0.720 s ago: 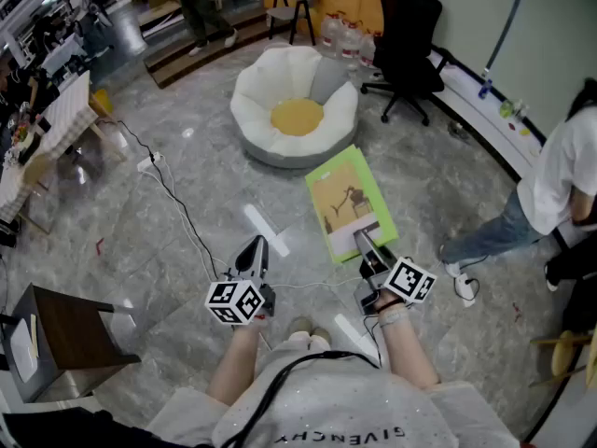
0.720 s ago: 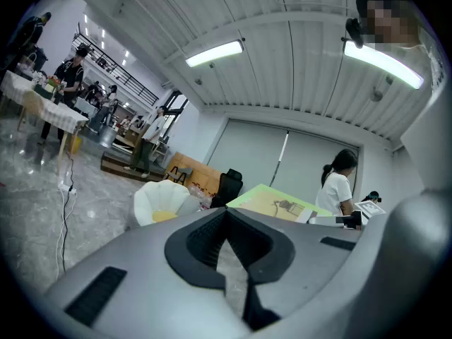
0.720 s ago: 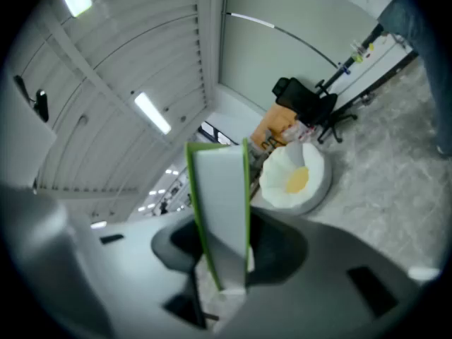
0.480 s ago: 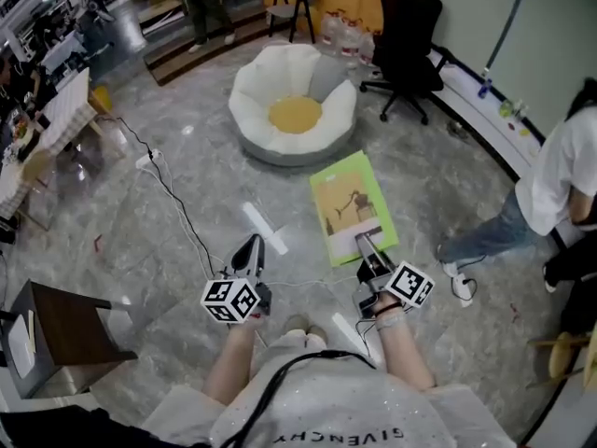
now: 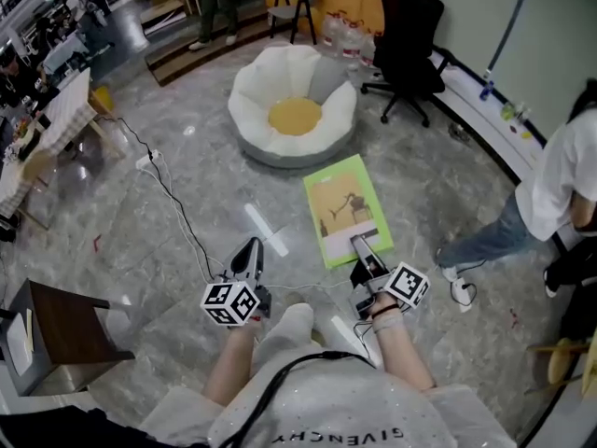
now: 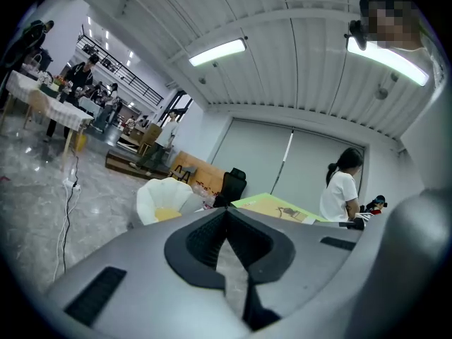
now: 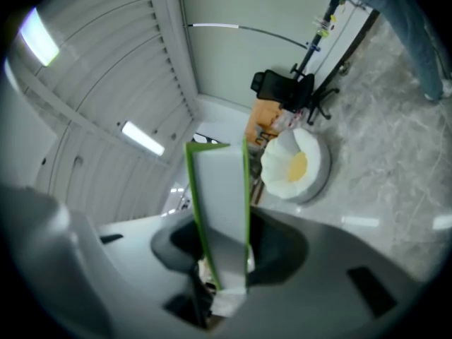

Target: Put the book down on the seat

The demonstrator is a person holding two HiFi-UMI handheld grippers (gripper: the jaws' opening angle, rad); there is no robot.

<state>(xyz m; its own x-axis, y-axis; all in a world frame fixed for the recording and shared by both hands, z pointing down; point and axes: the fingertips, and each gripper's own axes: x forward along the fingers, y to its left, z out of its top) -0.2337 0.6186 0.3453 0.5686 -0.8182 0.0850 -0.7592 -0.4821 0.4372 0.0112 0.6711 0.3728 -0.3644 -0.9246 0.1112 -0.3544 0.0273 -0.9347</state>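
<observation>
Carrying the book (image 5: 341,203) clamped in the right gripper (image 5: 360,244), the person next needed to reach the seat (image 5: 250,90) ahead and lower it there; the left gripper (image 5: 251,247) was closed, empty.

Near end of book (image 5: 345,208) behind right gripper (image 5: 360,245); bystander (image 5: 558,180) partly off-frame.

Both forearms (image 5: 403,357) reach forward side by side, each hand holding its tongs about level: the left tongs (image 5: 250,253) have their jaws together with nothing between them, and the right tongs (image 5: 362,250) are clamped on the book's (image 5: 347,208) near edge.
</observation>
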